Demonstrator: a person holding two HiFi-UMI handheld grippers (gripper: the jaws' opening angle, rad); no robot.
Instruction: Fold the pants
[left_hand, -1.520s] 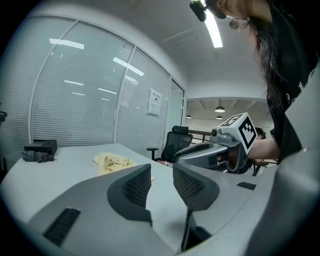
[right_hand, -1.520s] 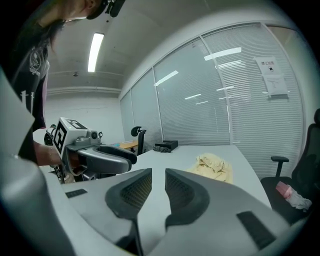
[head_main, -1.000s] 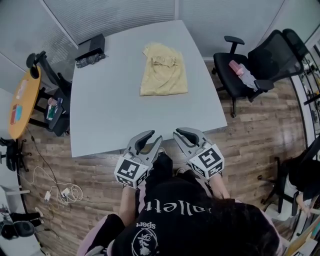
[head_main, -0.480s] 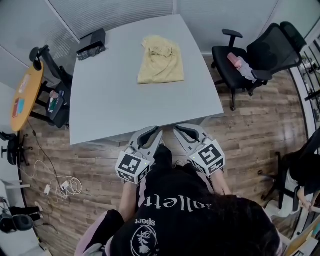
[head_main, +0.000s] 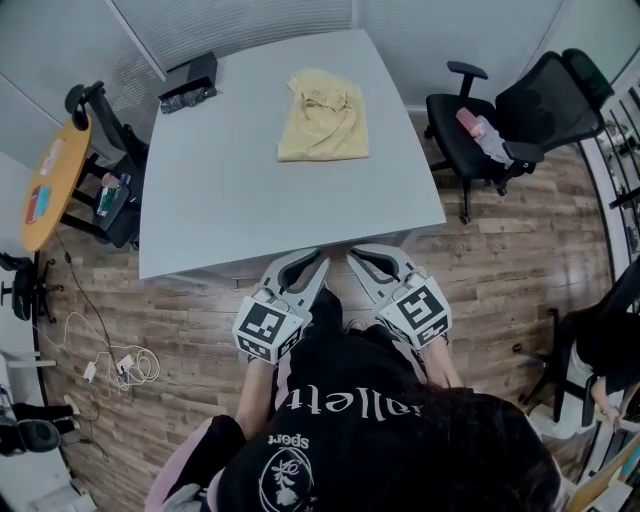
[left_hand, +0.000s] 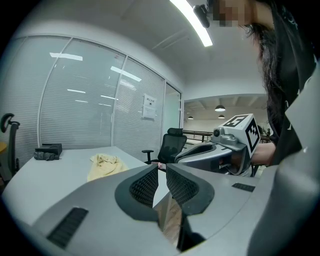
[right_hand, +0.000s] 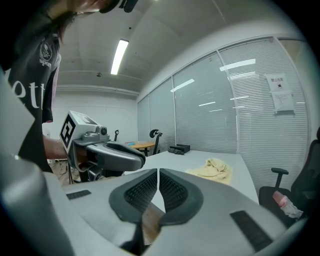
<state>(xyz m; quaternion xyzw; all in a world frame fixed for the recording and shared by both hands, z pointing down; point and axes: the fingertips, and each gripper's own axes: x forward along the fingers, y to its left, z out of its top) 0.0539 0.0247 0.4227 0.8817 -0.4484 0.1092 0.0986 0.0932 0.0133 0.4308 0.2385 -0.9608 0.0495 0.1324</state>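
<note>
Office with wood floor (head_main: 480, 260), grey counter (head_main: 220, 200) in the middle. Near the far edge, closer to the far right corner than the left: yellow pants (head_main: 323, 118), lying in a rough rectangle, somewhat rumpled at the far end, touched by neither gripper. At the far left corner, a black box (head_main: 190, 83). Just off the near edge, over the floor: left gripper (head_main: 316, 264) and right gripper (head_main: 358, 256), side by side, close but apart, well away from the pants. Fingers of each pressed together, pinching nothing. Beyond the right edge, a black office chair (head_main: 500, 110) with a pink item on the seat.
</note>
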